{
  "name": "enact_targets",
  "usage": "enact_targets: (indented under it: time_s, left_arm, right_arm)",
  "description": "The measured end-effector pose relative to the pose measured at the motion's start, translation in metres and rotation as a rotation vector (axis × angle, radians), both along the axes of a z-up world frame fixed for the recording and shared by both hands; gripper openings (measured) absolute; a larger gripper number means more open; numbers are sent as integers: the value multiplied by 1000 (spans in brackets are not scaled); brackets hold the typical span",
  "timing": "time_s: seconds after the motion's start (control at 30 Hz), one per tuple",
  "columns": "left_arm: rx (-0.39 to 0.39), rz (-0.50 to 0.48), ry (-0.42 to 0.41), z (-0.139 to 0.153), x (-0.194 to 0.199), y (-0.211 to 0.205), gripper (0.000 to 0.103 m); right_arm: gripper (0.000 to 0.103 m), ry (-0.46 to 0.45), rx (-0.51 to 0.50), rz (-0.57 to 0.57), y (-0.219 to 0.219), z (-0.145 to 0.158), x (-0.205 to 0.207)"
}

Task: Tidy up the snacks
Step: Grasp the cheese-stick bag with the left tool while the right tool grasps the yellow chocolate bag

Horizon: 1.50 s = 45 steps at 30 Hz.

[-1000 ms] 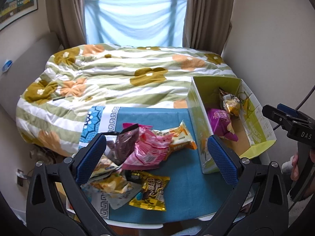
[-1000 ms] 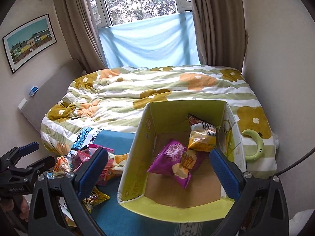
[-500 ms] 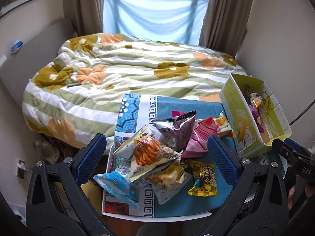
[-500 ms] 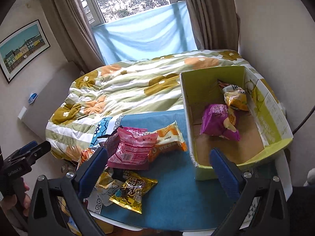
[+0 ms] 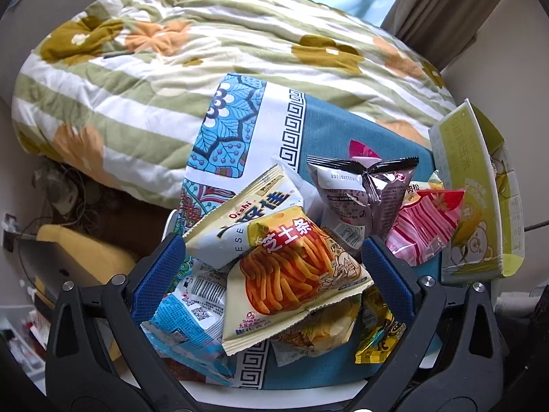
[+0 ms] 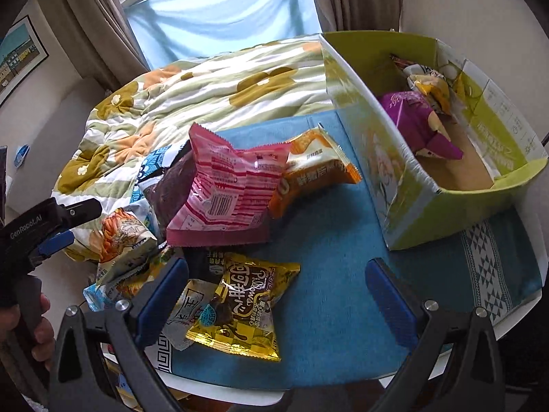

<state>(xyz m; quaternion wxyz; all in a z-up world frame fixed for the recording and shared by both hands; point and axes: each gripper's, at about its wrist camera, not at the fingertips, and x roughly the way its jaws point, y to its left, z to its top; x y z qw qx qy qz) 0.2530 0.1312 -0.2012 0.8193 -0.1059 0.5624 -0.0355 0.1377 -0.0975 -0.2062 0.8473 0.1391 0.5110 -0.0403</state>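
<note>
A pile of snack bags lies on the blue cloth [image 6: 326, 257] of a small table. My left gripper [image 5: 271, 274] is open, its blue pads either side of a cream bag of cheese sticks [image 5: 291, 274]. Beside it are a dark purple bag [image 5: 363, 192] and a pink striped bag [image 5: 425, 226]. My right gripper [image 6: 274, 298] is open above a yellow chocolate bag [image 6: 240, 305]. The pink bag [image 6: 226, 195] and an orange bag [image 6: 315, 171] lie beyond. The green box [image 6: 387, 158] at right holds a purple bag [image 6: 415, 120] and yellow bags [image 6: 429, 89].
A bed with a green floral quilt [image 5: 171, 55] lies behind the table. The left gripper's handle and hand [image 6: 31, 237] show at the left of the right wrist view. Cables and a yellow object [image 5: 79, 250] lie on the floor at left.
My left gripper has moved left and down close over the snack pile. My right gripper has swung left from the box to above the yellow chocolate bag.
</note>
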Motion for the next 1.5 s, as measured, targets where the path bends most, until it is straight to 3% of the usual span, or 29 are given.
enact_targets:
  time_s: [0.13,0.23,0.37,0.6,0.7,0.93,1.03,1.1,1.17,1.5]
  left_arm:
    - [16,9,33,-14,9,1,102]
    - [-20,18,73,-26,17,5,102]
    - [-37,9,102,-36,20,5,94]
    - [-65,-17,128,-45,20,4,53]
    - [-64,-17,133,-48,20,5,43]
    - [-80,-17,126,-48,20,10,35]
    - [-90,-14,123,-46,19,12,32]
    - [-91,-16,120,-44,18,12,29]
    - [-92,-17,118,-42,16,12,28]
    - [-98,-10,93,-28,8,17,17]
  right_arm:
    - [103,58,13,18,8,-23,11]
    - [103,86,26,17,10,-35,16]
    - [103,126,66,10,6,-49,21]
    - [103,157,78,21,3,-58,23]
    - [103,177,89,22,4,-62,24]
    - [103,207,118,15,2,-74,21]
    - [88,216,134,22,2,-78,24]
    - [68,227,139,29,5,-82,26]
    - [60,235,147,33,6,-87,25]
    - [57,196,125,35,6,-77,17]
